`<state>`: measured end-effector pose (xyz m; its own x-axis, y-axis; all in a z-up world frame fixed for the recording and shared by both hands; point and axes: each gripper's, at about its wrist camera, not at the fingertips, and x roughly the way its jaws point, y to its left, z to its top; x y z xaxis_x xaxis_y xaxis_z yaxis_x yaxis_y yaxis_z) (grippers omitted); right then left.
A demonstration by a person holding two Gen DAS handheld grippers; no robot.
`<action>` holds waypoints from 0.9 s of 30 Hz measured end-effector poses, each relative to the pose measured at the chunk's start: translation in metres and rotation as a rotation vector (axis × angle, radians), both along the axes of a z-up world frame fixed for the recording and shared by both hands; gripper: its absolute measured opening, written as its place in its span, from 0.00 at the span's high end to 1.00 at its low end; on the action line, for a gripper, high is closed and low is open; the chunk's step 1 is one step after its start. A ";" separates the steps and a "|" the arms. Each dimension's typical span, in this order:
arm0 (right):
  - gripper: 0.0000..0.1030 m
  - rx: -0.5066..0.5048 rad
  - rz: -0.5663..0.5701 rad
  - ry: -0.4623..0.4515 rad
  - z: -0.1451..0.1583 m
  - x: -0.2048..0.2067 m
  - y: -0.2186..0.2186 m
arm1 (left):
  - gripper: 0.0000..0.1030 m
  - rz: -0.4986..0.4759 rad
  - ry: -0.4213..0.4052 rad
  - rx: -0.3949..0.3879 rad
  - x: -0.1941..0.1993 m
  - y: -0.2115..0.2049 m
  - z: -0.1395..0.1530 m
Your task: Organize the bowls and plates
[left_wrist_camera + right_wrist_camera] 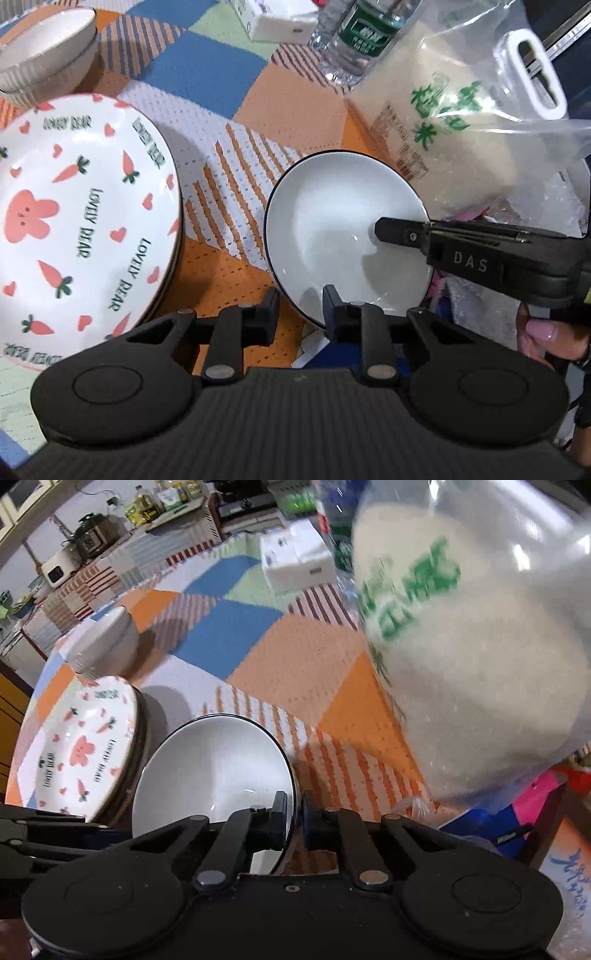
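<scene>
Left wrist view, from nine o'clock across to three. Two stacked white ribbed bowls (44, 55) at ten o'clock, on a patchwork tablecloth (207, 74) of blue, orange and striped squares. Below them, at nine o'clock, a stack of plates (85, 221) topped by one printed with a pink rabbit, carrots and hearts. At centre, a white plate with a dark rim (332, 221), tilted, its near edge standing between the fingers of the left gripper (301, 314) at six o'clock; fingers apart, with a clear gap on the left side of the rim, so not clamped. A white box (273, 22) and a clear water bottle (354, 37) at twelve o'clock. A bag of rice with green lettering (461, 122) at two o'clock, just behind the white plate. The right gripper (395, 230) reaching in from three o'clock, one finger lying over the inside of the white plate; a hand with a pink nail (546, 332) at four o'clock behind it.

Right wrist view, same order. Plate stack (77, 746) at eight o'clock, bowls (107, 642) at ten o'clock, white plate (214, 764) at centre bottom. Right gripper (294, 821) pinched together on the plate's right rim, one finger inside, one outside. Rice bag (480, 646) filling two o'clock, blurred.
</scene>
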<state>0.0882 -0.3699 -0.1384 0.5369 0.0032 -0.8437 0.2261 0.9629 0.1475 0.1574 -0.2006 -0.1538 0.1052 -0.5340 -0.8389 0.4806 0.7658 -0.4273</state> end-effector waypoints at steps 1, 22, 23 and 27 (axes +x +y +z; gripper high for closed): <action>0.89 -0.002 0.003 -0.009 0.005 0.000 0.002 | 0.77 0.004 -0.004 -0.003 0.000 0.002 0.005; 0.88 0.016 0.085 -0.171 0.093 0.021 0.069 | 0.77 0.112 -0.139 -0.052 0.019 0.086 0.104; 0.88 0.021 0.088 -0.177 0.094 0.023 0.073 | 0.77 0.121 -0.145 -0.055 0.021 0.091 0.108; 0.88 0.042 0.119 -0.200 0.102 0.038 0.086 | 0.77 0.159 -0.164 -0.077 0.033 0.114 0.118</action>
<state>0.1258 -0.2838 -0.0361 0.6867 0.1094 -0.7187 0.0733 0.9731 0.2182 0.1907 -0.0864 -0.0358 0.3246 -0.5616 -0.7611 0.4242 0.8056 -0.4136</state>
